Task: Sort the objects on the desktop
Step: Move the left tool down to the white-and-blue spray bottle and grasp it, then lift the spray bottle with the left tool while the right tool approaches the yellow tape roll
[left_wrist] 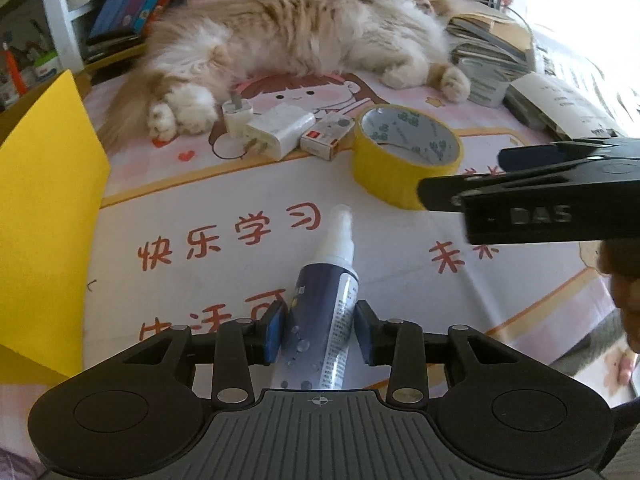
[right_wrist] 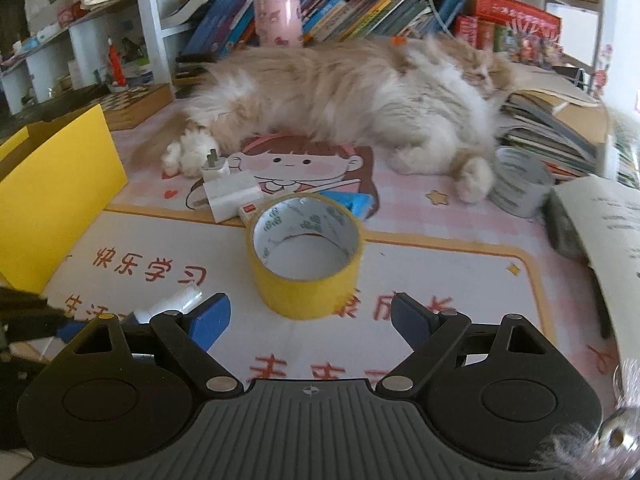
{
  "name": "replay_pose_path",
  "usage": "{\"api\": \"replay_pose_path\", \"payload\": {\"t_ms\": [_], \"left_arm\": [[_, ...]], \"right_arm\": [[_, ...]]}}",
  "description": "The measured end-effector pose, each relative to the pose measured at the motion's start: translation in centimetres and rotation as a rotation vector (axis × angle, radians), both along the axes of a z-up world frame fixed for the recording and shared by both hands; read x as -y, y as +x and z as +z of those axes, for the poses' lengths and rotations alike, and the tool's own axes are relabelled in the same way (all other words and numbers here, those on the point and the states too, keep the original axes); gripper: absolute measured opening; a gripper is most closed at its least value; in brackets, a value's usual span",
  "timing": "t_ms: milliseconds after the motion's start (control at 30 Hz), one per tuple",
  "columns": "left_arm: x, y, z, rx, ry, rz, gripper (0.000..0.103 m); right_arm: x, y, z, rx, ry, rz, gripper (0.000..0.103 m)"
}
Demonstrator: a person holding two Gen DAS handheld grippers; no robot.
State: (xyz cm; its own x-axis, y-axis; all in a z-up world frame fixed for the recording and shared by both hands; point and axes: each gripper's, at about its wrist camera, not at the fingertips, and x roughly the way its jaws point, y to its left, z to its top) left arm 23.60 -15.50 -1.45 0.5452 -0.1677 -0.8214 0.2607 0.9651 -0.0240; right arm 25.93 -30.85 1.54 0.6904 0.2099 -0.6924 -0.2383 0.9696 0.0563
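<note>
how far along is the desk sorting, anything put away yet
Nothing looks sorted yet; no sorted item is visible. In hand: the left gripper has its fingers closed on the spray bottle, which lies on the desk mat. The right gripper is open, facing the yellow tape roll. Still out: that roll, two white chargers, a small box and a grey tape roll.

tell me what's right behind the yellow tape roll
Behind the yellow tape roll lie a small white-and-red box, white plug chargers and a blue packet, each partly hidden by the roll.
</note>
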Motion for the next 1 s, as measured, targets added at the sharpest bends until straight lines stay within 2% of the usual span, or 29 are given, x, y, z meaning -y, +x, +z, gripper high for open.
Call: {"api": "replay_pose_path", "payload": {"t_ms": [200, 367, 467, 667, 700, 733, 800, 1000], "left_arm": [[0.1, 0.4, 0.2, -0.022, 0.007, 0.066, 0.031], [-1.6, 0.4, 1.0, -0.031, -0.107, 0.188, 0.031], [-2.4, 0.2, 1.4, -0.029, -0.164, 0.228, 0.031], [-2.5, 0.0, 2.0, -0.012, -0.18, 0.239, 0.031], [-2.6, -0.1, 2.0, -0.011, -0.185, 0.242, 0.031], [-2.7, -0.2, 2.1, -0.009, -0.192, 0.246, 0.031], [-2.8, -0.4, 2.4, -0.002, -0.202, 0.253, 0.031], [-3.6, -1.2, 3.6, 0.036, -0.231, 0.267, 0.031]], "right_arm": [[-0.9, 2.8, -1.5, -0.018, -0.043, 0.048, 0.09], [-1.4, 5.1, -2.4, -0.024, -0.077, 0.089, 0.09], [-1.7, 6.2, -2.7, -0.024, -0.089, 0.109, 0.09], [-2.0, 7.4, -3.1, -0.024, -0.103, 0.121, 0.09], [-2.0, 7.5, -3.2, -0.028, -0.104, 0.124, 0.088], [-2.1, 7.6, -3.3, -0.032, -0.107, 0.132, 0.083], [-2.2, 7.6, -3.3, -0.031, -0.111, 0.148, 0.081], [-1.7, 6.2, -1.6, 0.0, -0.071, 0.13, 0.081]]}}
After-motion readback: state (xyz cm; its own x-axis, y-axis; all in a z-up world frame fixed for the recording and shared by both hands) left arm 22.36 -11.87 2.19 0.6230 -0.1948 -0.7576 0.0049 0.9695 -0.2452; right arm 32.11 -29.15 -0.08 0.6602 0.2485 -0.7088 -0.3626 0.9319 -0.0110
